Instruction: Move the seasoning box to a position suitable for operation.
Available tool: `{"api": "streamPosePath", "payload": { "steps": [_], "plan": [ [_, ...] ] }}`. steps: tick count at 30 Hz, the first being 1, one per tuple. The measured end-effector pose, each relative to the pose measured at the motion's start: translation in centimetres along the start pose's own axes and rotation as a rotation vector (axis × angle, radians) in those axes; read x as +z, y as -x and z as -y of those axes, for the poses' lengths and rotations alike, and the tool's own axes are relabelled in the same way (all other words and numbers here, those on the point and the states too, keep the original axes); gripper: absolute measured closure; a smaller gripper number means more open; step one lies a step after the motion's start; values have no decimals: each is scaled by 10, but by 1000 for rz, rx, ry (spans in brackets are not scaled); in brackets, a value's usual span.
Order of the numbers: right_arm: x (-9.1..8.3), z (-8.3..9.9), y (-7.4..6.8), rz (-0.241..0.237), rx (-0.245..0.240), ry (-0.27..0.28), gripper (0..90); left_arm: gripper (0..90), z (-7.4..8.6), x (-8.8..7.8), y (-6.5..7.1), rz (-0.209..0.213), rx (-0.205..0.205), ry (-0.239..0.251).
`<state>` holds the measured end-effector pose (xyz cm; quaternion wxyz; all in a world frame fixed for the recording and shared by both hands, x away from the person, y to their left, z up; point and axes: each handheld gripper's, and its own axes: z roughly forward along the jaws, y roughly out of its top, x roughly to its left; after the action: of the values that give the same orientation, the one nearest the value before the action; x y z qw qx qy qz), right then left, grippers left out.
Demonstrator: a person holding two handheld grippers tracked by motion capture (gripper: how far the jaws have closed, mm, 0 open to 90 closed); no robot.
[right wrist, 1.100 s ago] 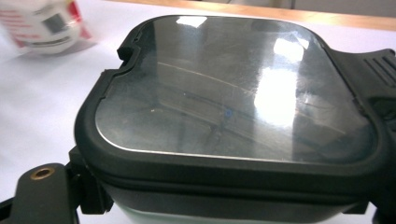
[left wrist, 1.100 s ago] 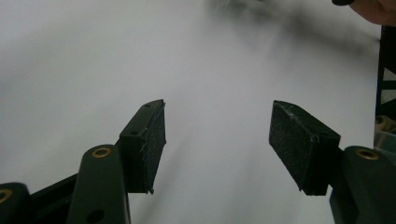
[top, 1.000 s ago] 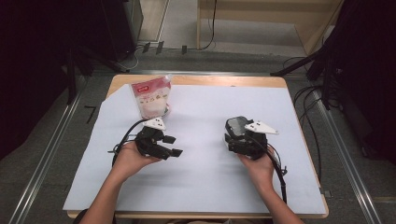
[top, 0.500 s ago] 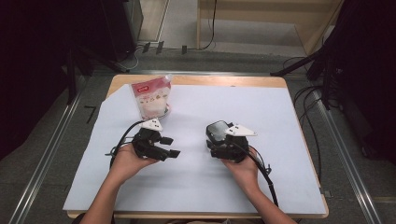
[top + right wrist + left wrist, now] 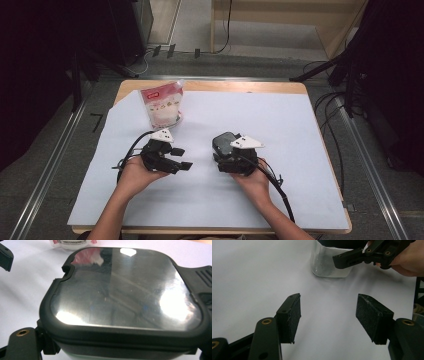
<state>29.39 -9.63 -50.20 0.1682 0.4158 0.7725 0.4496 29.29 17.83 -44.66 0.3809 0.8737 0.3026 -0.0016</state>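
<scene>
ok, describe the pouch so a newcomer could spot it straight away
Start at the white sheet covering the wooden table. Near its far left corner, beyond the left gripper, a small pouch stands upright. It is the one soft, clear packet with a red label across its top; the container in the right gripper is a dark-lidded box.

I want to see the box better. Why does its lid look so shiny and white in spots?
In the right gripper view, the dark lid acts like a mirror: bright white glare patches sit on it, plus a reddish reflection of the pouch. The near rim looks soft, out of focus. In the high view the box shows little glare. In the left gripper view its clear wall looks hazy.
</scene>
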Motion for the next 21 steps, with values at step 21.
{"api": "streamPosePath", "payload": {
  "steps": [21],
  "plan": [
    [-26,1,4,-54,3,-33,138,371,-7,4,-1,-1,-4,9]
  ]
}}
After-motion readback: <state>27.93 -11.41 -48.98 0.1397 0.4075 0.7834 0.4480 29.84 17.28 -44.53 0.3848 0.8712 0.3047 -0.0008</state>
